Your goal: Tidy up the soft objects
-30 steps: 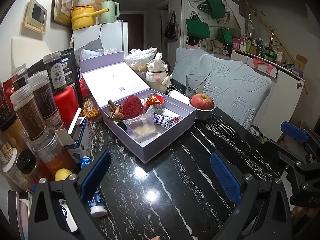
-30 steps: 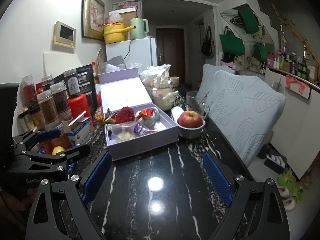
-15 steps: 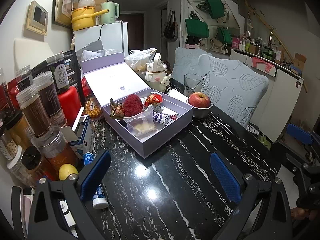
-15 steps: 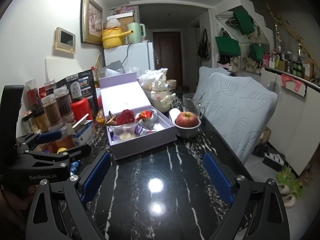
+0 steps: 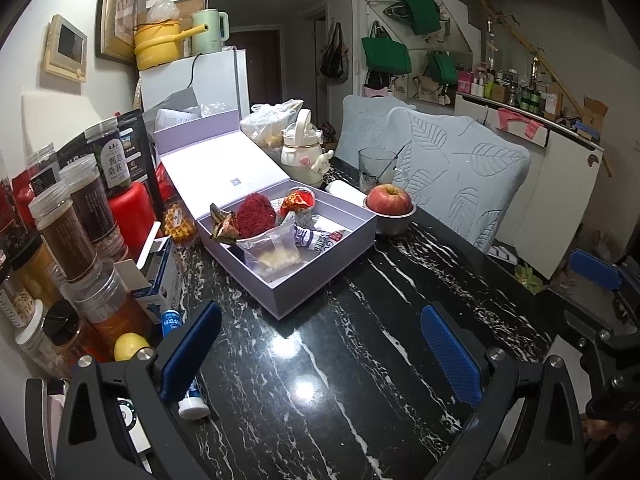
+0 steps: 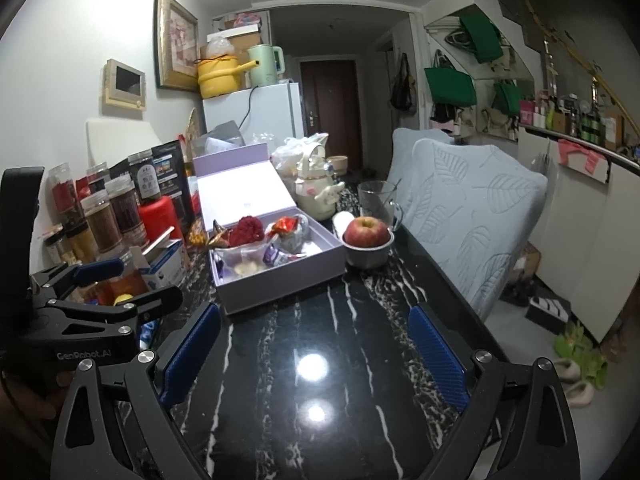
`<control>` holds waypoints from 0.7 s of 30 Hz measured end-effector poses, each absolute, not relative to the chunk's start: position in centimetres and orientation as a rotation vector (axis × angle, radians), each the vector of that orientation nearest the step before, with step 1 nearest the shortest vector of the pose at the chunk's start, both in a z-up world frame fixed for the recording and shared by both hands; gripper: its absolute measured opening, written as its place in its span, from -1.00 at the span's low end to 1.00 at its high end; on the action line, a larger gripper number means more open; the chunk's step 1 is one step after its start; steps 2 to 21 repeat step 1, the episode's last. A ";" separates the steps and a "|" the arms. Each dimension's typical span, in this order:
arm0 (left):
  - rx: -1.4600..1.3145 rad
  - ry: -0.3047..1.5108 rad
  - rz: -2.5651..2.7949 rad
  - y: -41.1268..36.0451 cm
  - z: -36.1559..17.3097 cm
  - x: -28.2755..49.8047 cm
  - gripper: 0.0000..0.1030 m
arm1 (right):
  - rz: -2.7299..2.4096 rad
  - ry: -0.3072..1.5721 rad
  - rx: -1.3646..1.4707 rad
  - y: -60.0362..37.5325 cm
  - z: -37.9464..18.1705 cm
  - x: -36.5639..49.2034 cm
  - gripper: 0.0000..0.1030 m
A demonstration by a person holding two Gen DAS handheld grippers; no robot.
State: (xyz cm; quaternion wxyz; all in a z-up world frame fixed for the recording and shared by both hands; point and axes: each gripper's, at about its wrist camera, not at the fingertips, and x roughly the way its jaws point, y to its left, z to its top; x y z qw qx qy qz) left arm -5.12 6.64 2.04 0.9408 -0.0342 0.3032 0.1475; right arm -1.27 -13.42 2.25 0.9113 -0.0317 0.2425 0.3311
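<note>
At centre frame in my left view I see the lilac box (image 5: 320, 276), lid propped open behind it, and the soft objects sit inside: a fuzzy red ball (image 5: 256, 216) at the back, a clear pouch (image 5: 276, 252) with pale crumbly contents at the front, a crinkled red-and-silver wrapped bundle (image 5: 298, 204) and a printed sachet (image 5: 320, 238) lying flat. I judge all of them light and yielding. The red ball looks springy, so I would pinch it across its middle. The pouch is probably slick and floppy, better taken by its upper edge, and the contents may crumble if squeezed. The foil wraps would crush and slip, so a gentle grip at a twisted end seems safest.

Outward from the box, an apple (image 5: 389, 199) rests in a metal bowl (image 5: 394, 222) just to its right, and a white teapot (image 5: 302, 152) stands behind. Jars (image 5: 76, 236) crowd the left of the frame. The black marbled desk (image 5: 360, 340) fills the lower half, bare and glossy.

My left gripper (image 5: 320, 344) has its blue fingers (image 5: 450, 354) spread wide with nothing between them, well short of the box. My right gripper (image 6: 316, 354) is likewise wide open and empty over the desk.
</note>
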 end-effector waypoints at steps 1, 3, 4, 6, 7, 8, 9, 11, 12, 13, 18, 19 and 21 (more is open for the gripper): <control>-0.065 0.619 0.305 6.6 1.9 -5.0 0.98 | 0.682 0.507 -0.066 -13.4 2.1 -1.1 0.87; -0.065 0.619 0.305 6.6 1.9 -5.0 0.98 | 0.682 0.507 -0.066 -13.4 2.1 -1.1 0.87; -0.065 0.619 0.305 6.6 1.9 -5.0 0.98 | 0.682 0.507 -0.066 -13.4 2.1 -1.1 0.87; -0.065 0.619 0.305 6.6 1.9 -5.0 0.98 | 0.682 0.507 -0.066 -13.4 2.1 -1.1 0.87; -0.065 0.619 0.305 6.6 1.9 -5.0 0.98 | 0.682 0.507 -0.066 -13.4 2.1 -1.1 0.87; -0.065 0.619 0.305 6.6 1.9 -5.0 0.98 | 0.682 0.507 -0.066 -13.4 2.1 -1.1 0.87; -0.065 0.619 0.305 6.6 1.9 -5.0 0.98 | 0.682 0.507 -0.066 -13.4 2.1 -1.1 0.87; -0.065 0.619 0.305 6.6 1.9 -5.0 0.98 | 0.682 0.507 -0.066 -13.4 2.1 -1.1 0.87; -0.065 0.619 0.305 6.6 1.9 -5.0 0.98 | 0.682 0.507 -0.066 -13.4 2.1 -1.1 0.87; -0.065 0.619 0.305 6.6 1.9 -5.0 0.98 | 0.682 0.507 -0.066 -13.4 2.1 -1.1 0.87; -0.065 0.619 0.305 6.6 1.9 -5.0 0.98 | 0.682 0.507 -0.066 -13.4 2.1 -1.1 0.87; -0.065 0.619 0.305 6.6 1.9 -5.0 0.98 | 0.682 0.507 -0.066 -13.4 2.1 -1.1 0.87; -0.065 0.619 0.305 6.6 1.9 -5.0 0.98 | 0.682 0.507 -0.066 -13.4 2.1 -1.1 0.87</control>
